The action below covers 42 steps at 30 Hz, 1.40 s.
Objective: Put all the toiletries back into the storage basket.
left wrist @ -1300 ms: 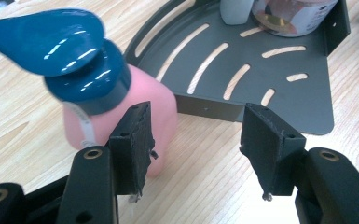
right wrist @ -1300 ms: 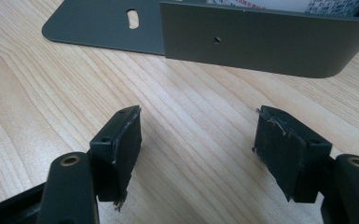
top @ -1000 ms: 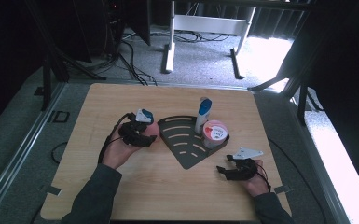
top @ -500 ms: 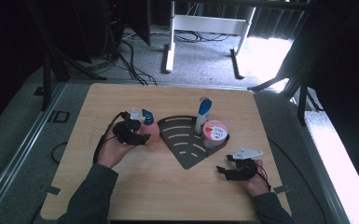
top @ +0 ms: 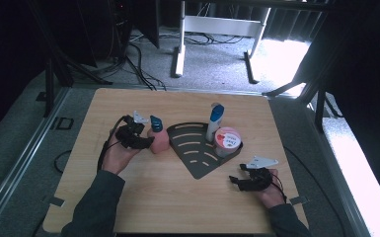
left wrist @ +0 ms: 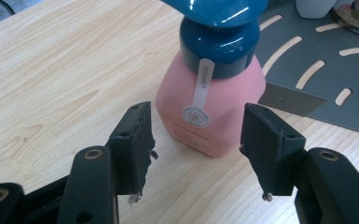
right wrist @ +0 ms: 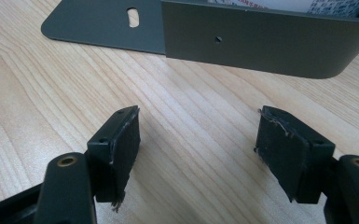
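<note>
Pink pump bottle upright on table, at 9 o'clock of dark slotted rack; left gripper jaws wide, flanking bottle untouched; right gripper wide, empty, rack at its 12 o'clock

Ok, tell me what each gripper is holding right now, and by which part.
Nothing is held. The left gripper has its jaws open on either side of the pink pump bottle, with gaps to its lower body. The right gripper is open over bare table.
</note>
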Each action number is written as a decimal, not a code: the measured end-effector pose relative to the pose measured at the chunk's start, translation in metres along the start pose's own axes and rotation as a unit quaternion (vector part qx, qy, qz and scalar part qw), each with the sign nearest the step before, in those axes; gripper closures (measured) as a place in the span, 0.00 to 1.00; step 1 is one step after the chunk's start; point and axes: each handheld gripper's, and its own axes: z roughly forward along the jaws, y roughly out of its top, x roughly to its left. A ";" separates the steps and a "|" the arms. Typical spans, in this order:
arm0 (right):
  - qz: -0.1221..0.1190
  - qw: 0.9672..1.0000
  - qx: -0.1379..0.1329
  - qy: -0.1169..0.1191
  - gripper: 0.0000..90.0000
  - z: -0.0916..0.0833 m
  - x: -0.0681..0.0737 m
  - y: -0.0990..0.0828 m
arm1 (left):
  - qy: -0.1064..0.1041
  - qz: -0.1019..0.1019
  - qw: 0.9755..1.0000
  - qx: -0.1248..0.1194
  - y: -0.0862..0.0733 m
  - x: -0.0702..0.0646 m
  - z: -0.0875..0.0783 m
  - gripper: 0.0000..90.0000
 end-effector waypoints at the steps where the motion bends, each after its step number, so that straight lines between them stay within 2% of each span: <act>1: 0.000 1.000 0.000 0.000 0.33 0.000 0.000 0.000 | -0.004 0.000 1.000 -0.003 0.000 0.000 0.000 0.50; 8: 0.000 1.000 0.000 0.000 0.33 0.000 0.000 0.000 | -0.019 0.006 1.000 -0.015 0.007 -0.001 0.002 0.47; 11: 0.000 1.000 0.000 0.000 0.33 0.000 0.000 0.000 | -0.009 0.012 1.000 -0.015 0.011 -0.002 0.004 0.44; 16: 0.000 1.000 0.000 0.000 0.33 0.000 0.000 0.000 | -0.018 0.014 1.000 -0.018 0.016 -0.002 0.007 0.42; 28: 0.000 1.000 0.000 0.000 0.33 0.000 0.000 0.000 | -0.042 0.009 0.999 -0.030 0.024 0.000 0.018 0.38; 42: 0.000 1.000 0.000 0.001 0.33 0.000 0.000 0.000 | -0.037 0.013 0.999 -0.025 0.034 -0.001 0.032 0.39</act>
